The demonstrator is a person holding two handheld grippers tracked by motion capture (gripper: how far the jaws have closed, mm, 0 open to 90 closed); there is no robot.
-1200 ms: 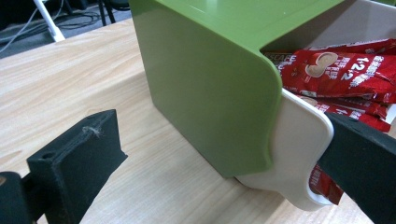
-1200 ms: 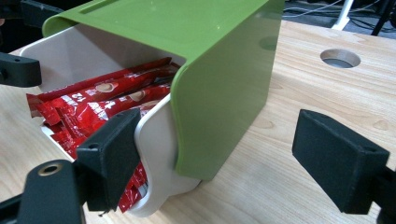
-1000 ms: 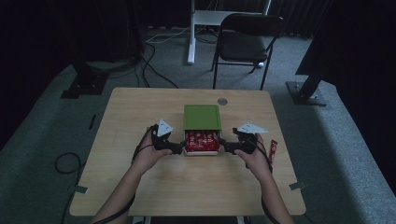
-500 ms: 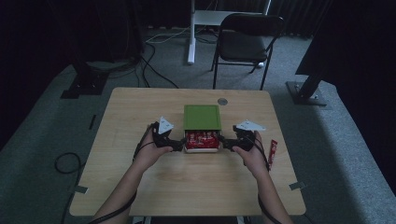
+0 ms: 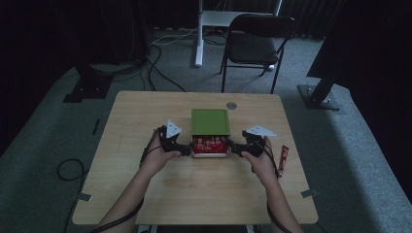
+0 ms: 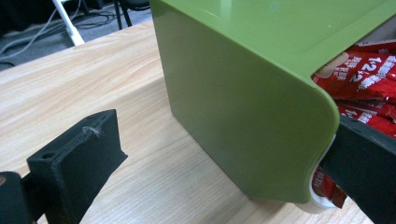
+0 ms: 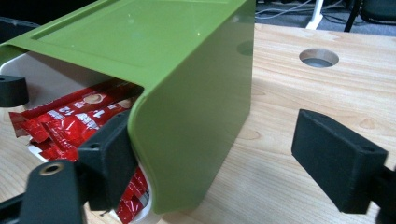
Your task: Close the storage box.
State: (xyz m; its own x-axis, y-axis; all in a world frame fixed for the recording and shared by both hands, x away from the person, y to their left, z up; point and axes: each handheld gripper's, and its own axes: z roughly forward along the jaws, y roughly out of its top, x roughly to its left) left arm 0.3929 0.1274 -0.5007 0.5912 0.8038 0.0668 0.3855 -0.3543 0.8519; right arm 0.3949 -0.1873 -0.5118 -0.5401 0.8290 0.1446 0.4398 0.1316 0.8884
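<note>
Tongs (image 5: pixel 184 151) (image 5: pixel 234 150) agape astride green box (image 5: pixel 210 121) corners, sachets (image 5: pixel 209 143) inside.

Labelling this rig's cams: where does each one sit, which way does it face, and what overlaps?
High view: above the person's side, facing forward and down on the table; both forearms, left gripper and right gripper flank the green box.
Left gripper view: rides the left gripper, looking along its jaws at the box's side wall.
Right gripper view: rides the right gripper, facing the opposite wall and a table hole.
Shared: both gripper views show the red packets in the white tray.
</note>
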